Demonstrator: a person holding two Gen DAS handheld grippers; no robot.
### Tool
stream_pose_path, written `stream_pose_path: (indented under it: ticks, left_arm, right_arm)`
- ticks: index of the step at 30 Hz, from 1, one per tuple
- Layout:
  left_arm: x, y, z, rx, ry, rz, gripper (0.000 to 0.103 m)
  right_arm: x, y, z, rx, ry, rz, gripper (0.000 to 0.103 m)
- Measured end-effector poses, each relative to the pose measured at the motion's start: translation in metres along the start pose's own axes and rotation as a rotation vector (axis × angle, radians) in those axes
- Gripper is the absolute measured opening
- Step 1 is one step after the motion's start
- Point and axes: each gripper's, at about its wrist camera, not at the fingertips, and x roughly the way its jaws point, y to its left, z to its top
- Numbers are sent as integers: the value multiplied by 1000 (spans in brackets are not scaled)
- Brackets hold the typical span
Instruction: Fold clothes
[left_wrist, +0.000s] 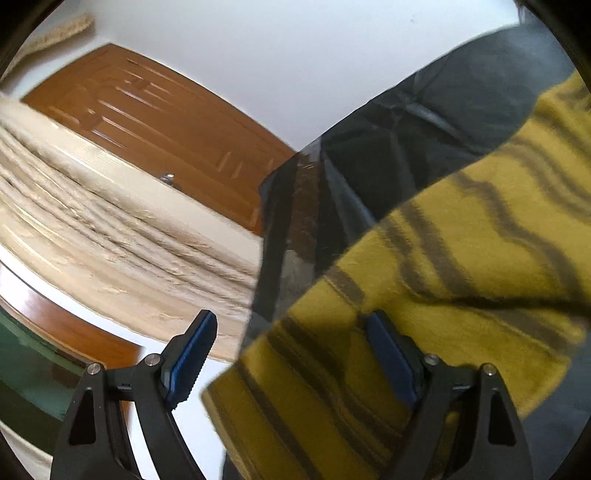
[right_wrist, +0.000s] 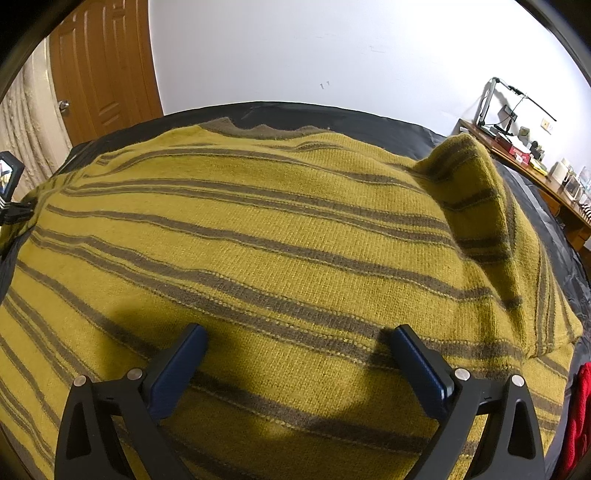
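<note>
We hold both the left gripper (left_wrist: 291, 354) and right gripper (right_wrist: 299, 354) wide apart, empty, over the striped sweater (right_wrist: 277, 240)

Raised sweater fold (right_wrist: 476, 192) blocks right side, flat sweater middle passable

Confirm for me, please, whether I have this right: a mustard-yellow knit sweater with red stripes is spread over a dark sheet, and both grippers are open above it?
Not quite: the stripes are grey-brown, not red, as the right wrist view shows clearly. The rest stands: the sweater lies spread over the dark sheet, and both the left gripper and the right gripper are open above it.
</note>
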Motion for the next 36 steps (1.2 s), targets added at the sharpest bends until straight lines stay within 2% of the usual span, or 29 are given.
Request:
stream_pose_path:
  ticks: [4, 6, 9, 12, 15, 19, 23, 26, 30, 36]
  left_arm:
    - [-26, 18, -7, -137, 2, -214, 88]
    - [-35, 20, -11, -203, 9, -329, 89]
    - [-37, 11, -17, -267, 53, -460, 89]
    - [-29, 2, -20, -307, 101, -513, 89]
    - [-18, 3, -22, -358, 130, -527, 92]
    - [-11, 8, -26, -344, 152, -488, 94]
    - [-6, 15, -31, -256, 150, -294, 94]
    - [5, 26, -32, -267, 165, -246, 94]
    - [24, 34, -22, -211, 150, -117, 94]
    - [55, 38, -7, -203, 141, -44, 100]
  right_arm:
    - [0, 0, 0, 0, 0, 0, 102]
    - [0, 0, 0, 0, 0, 0, 102]
    - [0, 0, 0, 1, 0, 0, 102]
    - [0, 0, 0, 2, 0, 0, 102]
    - [0, 0, 0, 2, -1, 0, 102]
    - [0, 0, 0, 3, -1, -1, 102]
    - [0, 0, 0, 2, -1, -1, 102]
    - [0, 0, 0, 2, -1, 0, 102]
    - [0, -1, 0, 3, -1, -1, 102]
    - [-1, -1, 0, 9, -1, -6, 102]
